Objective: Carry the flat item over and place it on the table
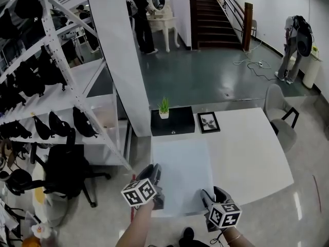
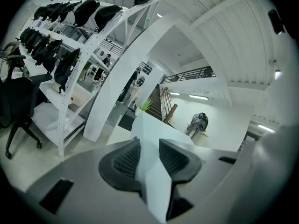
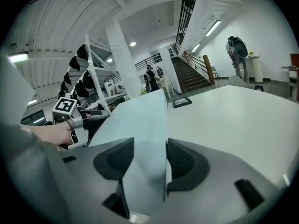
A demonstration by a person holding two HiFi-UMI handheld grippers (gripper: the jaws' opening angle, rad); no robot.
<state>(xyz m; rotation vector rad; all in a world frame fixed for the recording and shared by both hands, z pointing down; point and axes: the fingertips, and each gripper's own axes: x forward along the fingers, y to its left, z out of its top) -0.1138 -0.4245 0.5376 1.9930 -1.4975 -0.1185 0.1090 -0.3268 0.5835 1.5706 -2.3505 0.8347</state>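
One pale flat panel [image 1: 182,171], head view: spread over the left part of the white surface [image 1: 247,158], with the left gripper [image 1: 156,171] and right gripper [image 1: 206,194] at its near edge. Left gripper view: jaws clamped on the panel's edge. Right gripper view: jaws clamped on it likewise.

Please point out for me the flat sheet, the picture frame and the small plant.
sheet [image 1: 182,175]: head view, middle of its pale top face.
frame [image 1: 208,122]: head view, centre of the picture inside it.
plant [image 1: 164,106]: head view, its green leaves above the pot.
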